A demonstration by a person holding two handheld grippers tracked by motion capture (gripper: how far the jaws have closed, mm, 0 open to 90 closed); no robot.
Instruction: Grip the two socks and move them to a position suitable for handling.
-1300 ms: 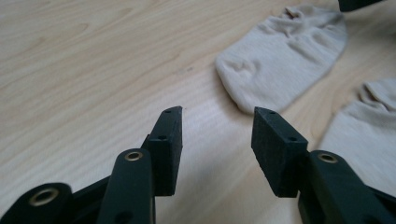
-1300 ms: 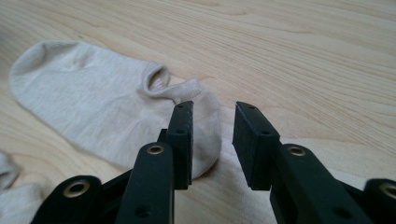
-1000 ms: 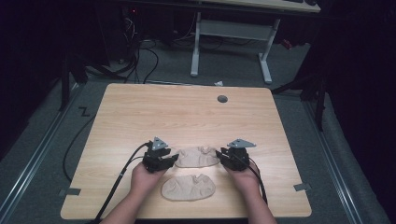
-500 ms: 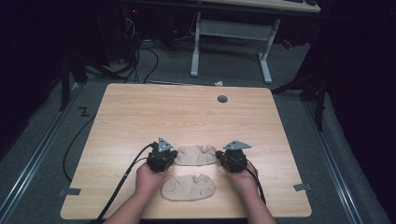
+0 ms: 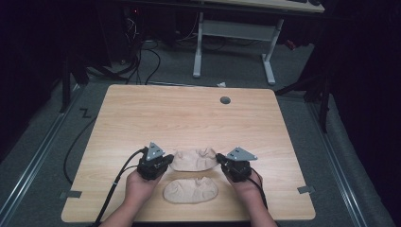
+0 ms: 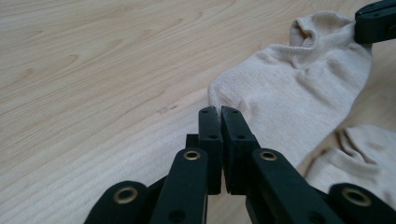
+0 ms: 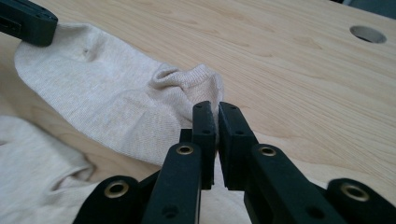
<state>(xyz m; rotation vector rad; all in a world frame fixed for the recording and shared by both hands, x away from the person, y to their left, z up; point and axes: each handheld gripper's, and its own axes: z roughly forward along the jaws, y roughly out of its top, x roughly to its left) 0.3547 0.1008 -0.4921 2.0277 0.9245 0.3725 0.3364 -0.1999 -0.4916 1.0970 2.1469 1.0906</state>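
Both forearms come in from the near edge of the wooden surface (image 5: 189, 113), hands low and angled inward toward each other. The left gripper (image 5: 166, 161) sits at one end of the upper sock (image 5: 194, 160), the right gripper (image 5: 221, 161) at the other end, each with a grey three-cornered plate on top and a black cable trailing back toward the person.

In the left gripper view the jaws are pressed together on the edge of that sock (image 6: 289, 93); in the right gripper view the jaws are likewise clenched on its bunched, puckered end (image 7: 121, 102). The sock lies stretched flat between the two grippers.

A second sock (image 5: 190, 190) lies just nearer the person, between the two hands, close beside the first.

Both socks are beige, fine-ribbed knit, soft and slightly wrinkled. The surface is pale wood grain with rounded corners and a round grommet hole (image 5: 225, 100) toward its far side.
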